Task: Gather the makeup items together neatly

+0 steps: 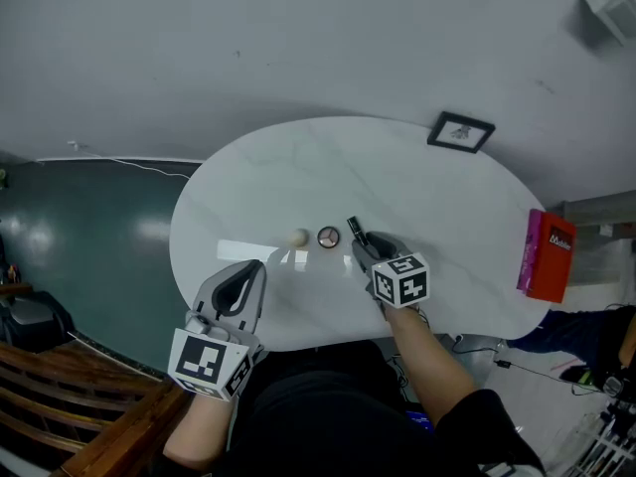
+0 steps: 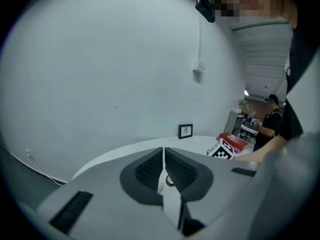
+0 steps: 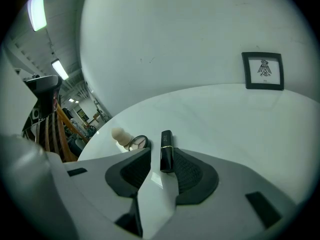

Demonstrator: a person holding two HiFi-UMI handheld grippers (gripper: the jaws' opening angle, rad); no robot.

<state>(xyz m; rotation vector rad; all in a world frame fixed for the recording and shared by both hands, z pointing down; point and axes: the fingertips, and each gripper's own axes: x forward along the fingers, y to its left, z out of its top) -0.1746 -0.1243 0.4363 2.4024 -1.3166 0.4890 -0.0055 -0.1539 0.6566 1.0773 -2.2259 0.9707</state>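
Three makeup items lie in a row near the middle of the white oval table: a beige sponge, a round compact and a black lipstick. My right gripper reaches the lipstick from the near side. In the right gripper view the lipstick lies between the jaws against the right pad, with a gap to the left pad. The compact and sponge sit just left of it. My left gripper hovers at the table's near left edge, its jaws closed to a thin slit with nothing in them.
A small black picture frame stands at the table's far right edge. A red and pink box stands at the right end. A dark green floor and a wooden bench lie to the left. A person stands in the background.
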